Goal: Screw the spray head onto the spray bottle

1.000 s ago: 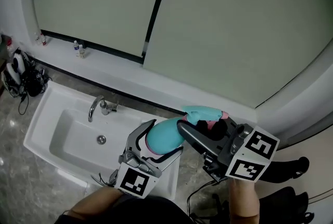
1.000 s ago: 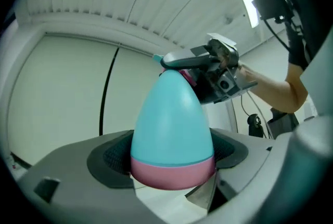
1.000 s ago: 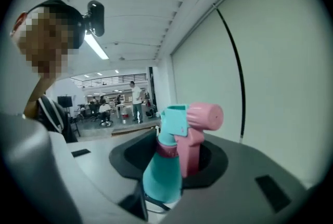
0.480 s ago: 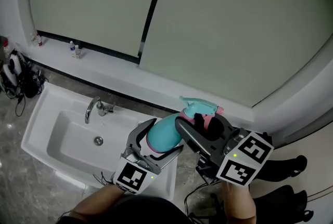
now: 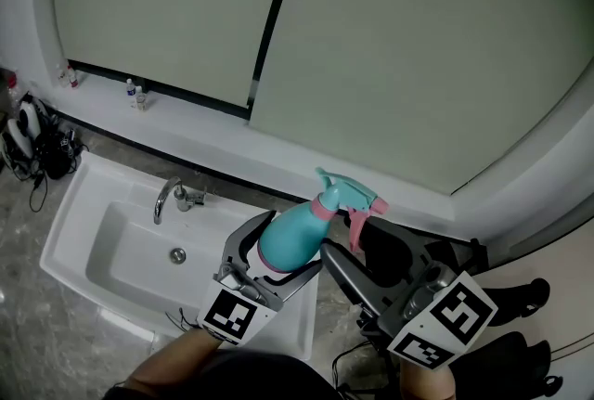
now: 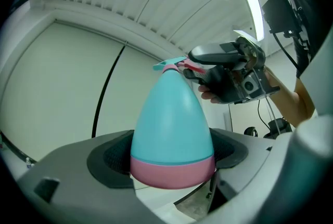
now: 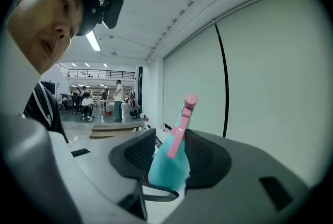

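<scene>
Left gripper [image 5: 295, 243] clamps the spray bottle [image 6: 171, 124] near its base. Right gripper [image 7: 169, 141], jaws half apart, flanks the spray head's [image 5: 345, 192] trigger [image 5: 357, 224].

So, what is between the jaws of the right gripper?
The teal and pink spray head stands between them, as the right gripper view shows; whether they press on it is unclear.

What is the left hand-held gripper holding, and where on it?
The spray bottle, gripped on both sides of its wide lower body, at the pink base band.
</scene>
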Tool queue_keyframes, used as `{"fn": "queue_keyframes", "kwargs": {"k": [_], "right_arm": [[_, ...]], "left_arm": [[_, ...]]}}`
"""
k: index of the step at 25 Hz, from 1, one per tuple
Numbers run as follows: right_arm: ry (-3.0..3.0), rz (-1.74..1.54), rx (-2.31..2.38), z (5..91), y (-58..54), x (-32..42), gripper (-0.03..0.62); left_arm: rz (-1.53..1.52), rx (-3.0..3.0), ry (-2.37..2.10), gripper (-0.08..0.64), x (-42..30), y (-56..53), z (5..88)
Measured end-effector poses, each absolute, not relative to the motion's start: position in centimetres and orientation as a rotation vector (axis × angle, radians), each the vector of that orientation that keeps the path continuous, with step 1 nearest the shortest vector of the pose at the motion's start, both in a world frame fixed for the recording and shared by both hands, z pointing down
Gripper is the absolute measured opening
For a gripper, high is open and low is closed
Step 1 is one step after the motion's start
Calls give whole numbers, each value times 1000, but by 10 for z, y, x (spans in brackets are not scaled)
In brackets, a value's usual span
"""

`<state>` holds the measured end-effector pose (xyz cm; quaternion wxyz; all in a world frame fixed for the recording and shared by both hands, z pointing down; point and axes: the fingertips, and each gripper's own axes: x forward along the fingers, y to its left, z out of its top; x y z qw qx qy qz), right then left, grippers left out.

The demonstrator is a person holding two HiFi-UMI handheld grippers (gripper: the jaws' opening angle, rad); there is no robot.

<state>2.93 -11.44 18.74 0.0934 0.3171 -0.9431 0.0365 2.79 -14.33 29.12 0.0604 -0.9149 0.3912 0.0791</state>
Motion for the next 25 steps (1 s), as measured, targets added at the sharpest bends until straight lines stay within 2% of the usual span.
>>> {"fn": "queue_keyframes", "kwargs": {"k": [5,9,16,17,20,25], "right_arm": [[-2763,-26,860,195,-93,12,153],[-2884,23,683,183,-73,13,153],[-3396,247,298,124,-79,90,155],[-3442,309,197,123,-86,92,173],[-3486,414,-197,123,-86,71,296],[-3387,348,-662,126,-61,30,307]], "left_arm": [[361,-2820,1104,430,30,-136,288],[476,-2907,939,430,32,-124,281],[541,-3065,481,430,41,-86,265],[560,-3095,396,430,44,-79,264],[633,-3170,143,430,53,-59,257],[622,-3236,-114,430,65,-37,257]]}}
